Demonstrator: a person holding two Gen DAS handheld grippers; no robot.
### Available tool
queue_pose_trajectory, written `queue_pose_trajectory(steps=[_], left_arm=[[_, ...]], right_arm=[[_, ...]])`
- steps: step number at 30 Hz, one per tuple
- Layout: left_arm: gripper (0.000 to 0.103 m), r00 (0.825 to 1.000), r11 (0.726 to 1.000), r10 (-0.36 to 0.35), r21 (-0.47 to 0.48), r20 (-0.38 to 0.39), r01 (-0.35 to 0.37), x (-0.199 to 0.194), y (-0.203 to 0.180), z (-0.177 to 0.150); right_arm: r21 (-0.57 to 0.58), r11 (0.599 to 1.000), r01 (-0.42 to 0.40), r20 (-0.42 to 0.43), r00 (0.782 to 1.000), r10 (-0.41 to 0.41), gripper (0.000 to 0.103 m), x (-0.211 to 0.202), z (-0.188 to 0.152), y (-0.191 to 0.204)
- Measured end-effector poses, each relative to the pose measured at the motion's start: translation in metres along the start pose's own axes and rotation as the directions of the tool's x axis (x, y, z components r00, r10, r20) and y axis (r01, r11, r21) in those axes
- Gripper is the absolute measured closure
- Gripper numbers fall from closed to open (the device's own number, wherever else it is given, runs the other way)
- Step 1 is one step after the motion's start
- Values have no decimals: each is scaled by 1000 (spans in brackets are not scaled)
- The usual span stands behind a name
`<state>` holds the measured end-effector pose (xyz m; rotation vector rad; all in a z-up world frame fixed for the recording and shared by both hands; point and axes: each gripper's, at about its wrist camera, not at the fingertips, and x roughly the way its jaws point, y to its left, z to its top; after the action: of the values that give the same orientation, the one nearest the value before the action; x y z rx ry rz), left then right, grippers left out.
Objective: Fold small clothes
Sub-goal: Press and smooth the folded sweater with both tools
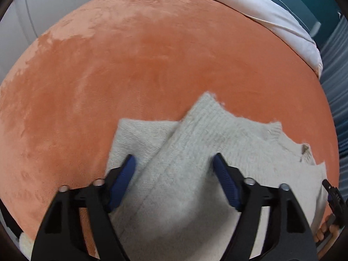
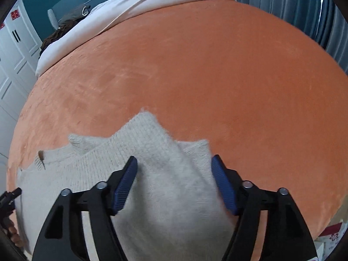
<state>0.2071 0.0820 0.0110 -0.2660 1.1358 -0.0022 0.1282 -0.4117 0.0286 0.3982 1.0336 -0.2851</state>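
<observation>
A small cream knit sweater (image 1: 195,152) lies flat on an orange blanket (image 1: 130,65), its neckline (image 1: 304,150) toward the right in the left wrist view. One sleeve is folded across the body in each view. My left gripper (image 1: 174,163) is open just above the folded left sleeve, holding nothing. The sweater also shows in the right wrist view (image 2: 152,174), neckline (image 2: 41,154) at the left. My right gripper (image 2: 174,163) is open above the folded right sleeve, empty. The other gripper's tip shows at each view's edge (image 1: 332,193).
The orange blanket (image 2: 217,76) covers a bed. A white duvet (image 2: 130,6) is bunched at the far end, with dark clothing (image 2: 65,26) beside it. White wardrobe doors (image 2: 13,50) stand at the left, blue-grey curtains (image 2: 304,4) at the right.
</observation>
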Motion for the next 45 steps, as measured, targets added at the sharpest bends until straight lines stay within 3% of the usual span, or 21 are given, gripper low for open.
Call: queue_pose_trajectory(steps=[1, 2, 5, 7, 10, 12, 15, 16, 17, 19, 22, 24, 26, 27, 28, 30, 33, 35, 37, 41, 45], left_arm=[[69, 1000, 1000, -20, 7, 23, 20, -5, 0, 0], [93, 998, 999, -53, 6, 25, 53, -9, 1, 3], [94, 997, 998, -51, -23, 61, 53, -19, 13, 15], [103, 997, 999, 34, -14, 73, -33, -13, 22, 23], [103, 998, 997, 64, -38, -22, -65, 20, 39, 25], [103, 998, 998, 58, -28, 20, -58, 9, 37, 24], [99, 992, 996, -71, -38, 101, 75, -32, 27, 17], [84, 988, 994, -101, -16, 114, 103, -41, 21, 15], [52, 986, 993, -122, 13, 113, 121, -46, 12, 13], [24, 988, 991, -129, 47, 86, 125, -40, -4, 13], [28, 998, 993, -45, 109, 48, 39, -8, -22, 20], [48, 999, 994, -47, 96, -9, 47, 12, -24, 19], [91, 989, 988, -140, 65, -45, 143, 17, -24, 19], [92, 986, 984, -164, 64, -29, 165, 11, -25, 19], [92, 986, 983, -165, 76, 1, 165, 3, -27, 18], [93, 983, 982, -173, 86, 61, 167, -16, -24, 22], [93, 983, 987, -159, 21, 97, 157, -26, 0, 32], [93, 993, 994, -110, -1, 46, 110, -2, 15, 37], [93, 997, 998, -70, 2, -24, 70, 23, 18, 26], [88, 999, 996, -3, 90, 46, -2, 13, 1, 18], [79, 987, 990, 11, 140, 162, -34, -45, -18, 2]], right_arm=[[-5, 999, -40, -9, 999, 40, 94, 0, -1, 4], [-13, 998, -58, 7, 998, 58, 94, -6, 0, 7], [8, 993, -116, 146, 983, 113, 96, -38, 6, 0], [52, 994, -96, 178, 980, 85, 96, -35, 10, -17], [49, 999, -14, -35, 999, 15, 96, 28, 5, -32], [-5, 1000, 12, 8, 1000, -12, 91, 19, 7, -24], [-11, 1000, -14, 76, 997, 15, 84, -13, 10, -11], [-28, 999, -17, 117, 993, 21, 80, -27, 7, -6], [-42, 999, -16, 134, 991, 22, 77, -32, 4, -2], [-67, 998, -16, 132, 991, 25, 63, -33, -2, 3], [-68, 997, 32, 105, 994, -25, 63, -22, -6, 3], [-28, 999, 29, 101, 995, -26, 55, -21, -6, -3], [7, 1000, 22, 86, 996, -22, 46, -15, -1, -11], [2, 999, 34, 71, 997, -34, 46, -11, 1, -10], [-21, 999, 49, 52, 998, -47, 58, -4, 3, -7], [-79, 997, 15, 27, 1000, -13, 95, -2, 6, 4], [-102, 993, -56, 110, 992, 67, 97, -29, 10, 11], [-97, 995, -38, 143, 988, 52, 98, -28, 10, 5], [-75, 997, 24, 18, 1000, -23, 98, 13, 6, -9], [-14, 1000, -12, 8, 1000, 12, 94, 8, 8, -16], [-21, 1000, -8, 180, 984, 12, 83, -62, -4, 1]])
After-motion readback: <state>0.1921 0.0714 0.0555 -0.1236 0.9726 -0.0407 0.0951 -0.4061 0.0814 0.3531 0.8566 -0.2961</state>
